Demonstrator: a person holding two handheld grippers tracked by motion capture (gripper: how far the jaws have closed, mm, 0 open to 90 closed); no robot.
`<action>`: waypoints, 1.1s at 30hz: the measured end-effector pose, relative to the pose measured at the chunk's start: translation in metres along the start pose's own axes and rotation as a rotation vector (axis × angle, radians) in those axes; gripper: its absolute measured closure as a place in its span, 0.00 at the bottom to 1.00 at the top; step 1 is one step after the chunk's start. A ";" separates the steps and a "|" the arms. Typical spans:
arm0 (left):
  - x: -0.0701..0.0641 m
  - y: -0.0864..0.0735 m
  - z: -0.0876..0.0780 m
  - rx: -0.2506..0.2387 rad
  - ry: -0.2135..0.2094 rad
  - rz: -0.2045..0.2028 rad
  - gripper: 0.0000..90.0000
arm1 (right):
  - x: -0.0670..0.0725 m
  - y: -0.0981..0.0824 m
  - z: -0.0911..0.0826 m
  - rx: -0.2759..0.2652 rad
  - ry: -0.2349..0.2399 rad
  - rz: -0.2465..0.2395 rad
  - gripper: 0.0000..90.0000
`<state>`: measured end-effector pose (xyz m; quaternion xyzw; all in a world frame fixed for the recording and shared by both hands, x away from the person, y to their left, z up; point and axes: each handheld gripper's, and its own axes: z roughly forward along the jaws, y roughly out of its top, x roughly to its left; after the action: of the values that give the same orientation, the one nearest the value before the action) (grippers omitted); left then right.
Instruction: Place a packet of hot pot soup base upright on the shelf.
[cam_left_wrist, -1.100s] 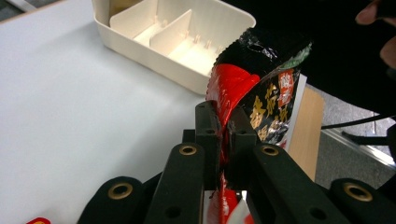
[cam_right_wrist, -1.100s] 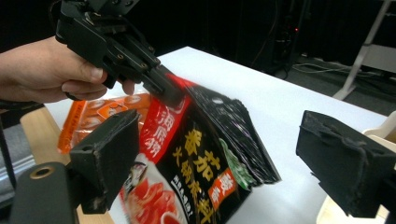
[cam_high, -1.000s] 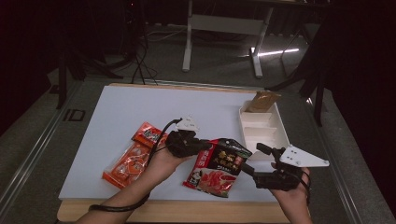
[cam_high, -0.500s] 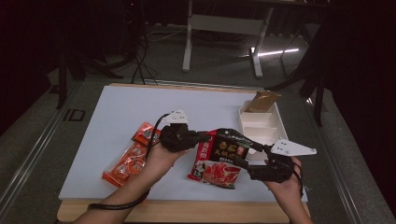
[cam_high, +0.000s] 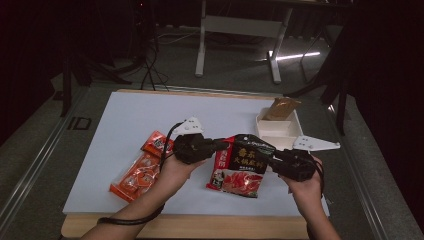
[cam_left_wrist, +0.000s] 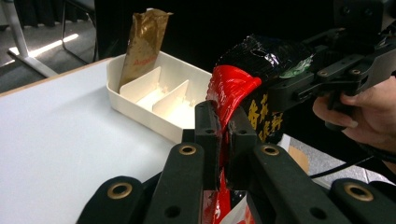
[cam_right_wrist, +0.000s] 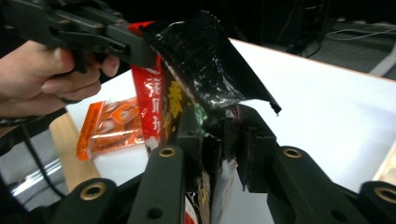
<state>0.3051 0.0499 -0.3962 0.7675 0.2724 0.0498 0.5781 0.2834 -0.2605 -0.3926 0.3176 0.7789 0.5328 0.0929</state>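
White tabletop under dim light: I hold the red-and-black pouch (cam_high: 239, 165) lifted at the frame's lower centre, my left gripper (cam_high: 220, 145) clamped on one edge, my right gripper (cam_high: 269, 156) just closing on the other. Loading the divided tray (cam_high: 276, 134) remains; both forearms reach forward, level.

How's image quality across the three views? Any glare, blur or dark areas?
High view: dim, the room beyond the white table nearly black, one bright floor streak at top; soft overall. Left gripper view: glare on the crinkled black top of the red and black packet; near jaws slightly soft, the white tray sharp. Right gripper view: packet's black foil glossy, orange packets behind blurred, background dark.
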 end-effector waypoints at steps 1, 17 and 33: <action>0.001 0.000 0.000 -0.001 -0.003 -0.004 0.96 | 0.000 0.001 0.000 0.003 0.003 -0.001 0.84; 0.012 -0.009 -0.009 -0.012 -0.090 -0.059 0.53 | 0.006 0.020 -0.016 -0.042 0.008 -0.063 0.87; 0.018 -0.036 -0.027 -0.062 -0.112 -0.076 0.02 | -0.004 0.047 -0.031 -0.106 -0.027 -0.073 0.87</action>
<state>0.2966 0.0879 -0.4251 0.7400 0.2668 -0.0070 0.6174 0.2902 -0.2766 -0.3387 0.2907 0.7593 0.5653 0.1392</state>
